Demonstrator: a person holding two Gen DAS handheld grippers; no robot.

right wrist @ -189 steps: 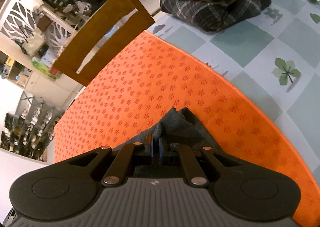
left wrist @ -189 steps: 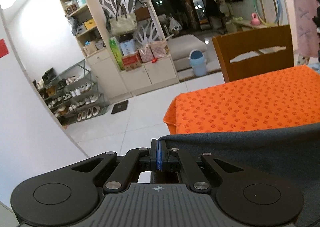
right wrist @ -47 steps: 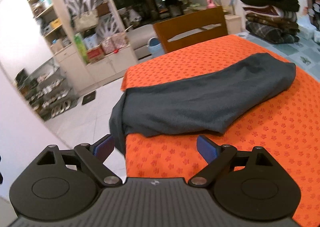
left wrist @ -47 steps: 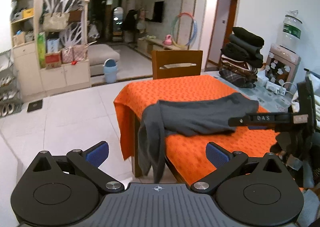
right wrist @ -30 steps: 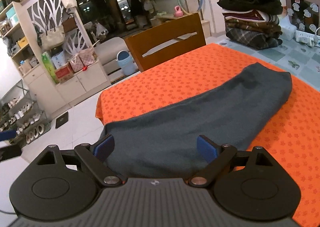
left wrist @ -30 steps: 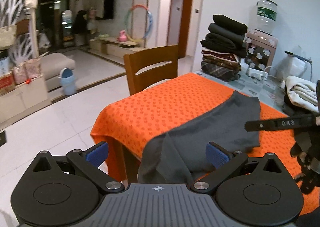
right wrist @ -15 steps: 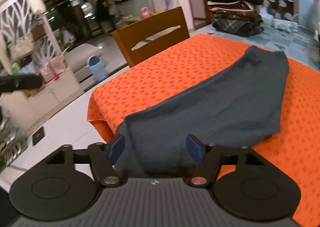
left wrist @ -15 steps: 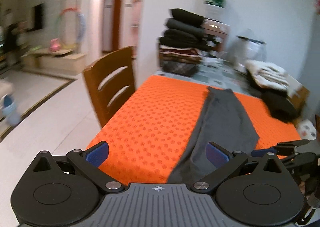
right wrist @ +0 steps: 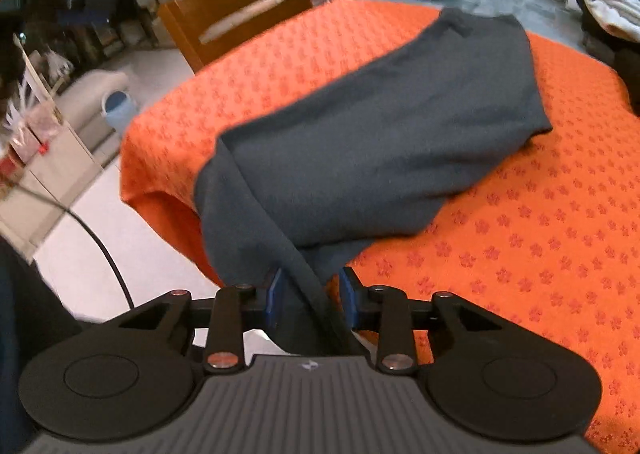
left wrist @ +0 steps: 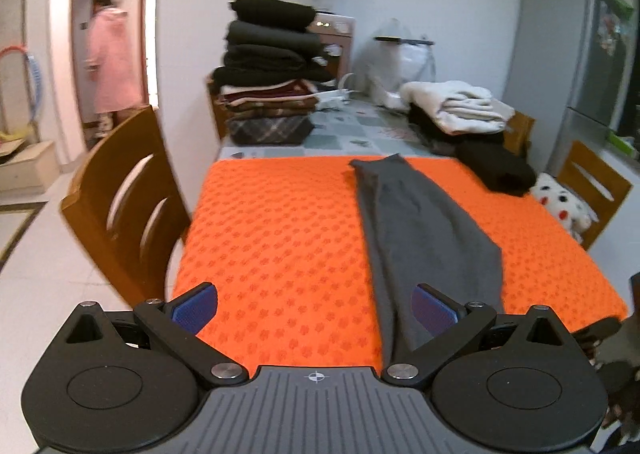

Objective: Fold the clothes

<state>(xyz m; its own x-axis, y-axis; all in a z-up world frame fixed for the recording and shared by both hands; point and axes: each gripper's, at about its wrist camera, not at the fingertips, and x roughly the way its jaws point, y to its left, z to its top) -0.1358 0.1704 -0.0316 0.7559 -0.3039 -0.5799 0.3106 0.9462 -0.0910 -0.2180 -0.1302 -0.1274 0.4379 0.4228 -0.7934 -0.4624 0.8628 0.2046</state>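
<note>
A dark grey garment (left wrist: 416, 230) lies lengthwise on the orange patterned tablecloth (left wrist: 280, 238), its near end hanging over the table's edge. My left gripper (left wrist: 314, 308) is open and empty above the near edge, the garment just inside its right finger. In the right wrist view the garment (right wrist: 384, 141) is folded over on the cloth (right wrist: 540, 238). My right gripper (right wrist: 310, 294) has its jaws partly closed around the hanging end, a gap still showing beside the fabric.
A wooden chair (left wrist: 120, 205) stands at the table's left side, another chair (left wrist: 592, 189) at the right. A tall stack of folded clothes (left wrist: 268, 77), white towels (left wrist: 456, 105) and a black garment (left wrist: 496, 169) sit at the far end. A fridge (left wrist: 576, 65) stands behind.
My left gripper has swung round to look along the table, staying open. My right gripper has moved in onto the garment's hanging end and its jaws have narrowed around it.
</note>
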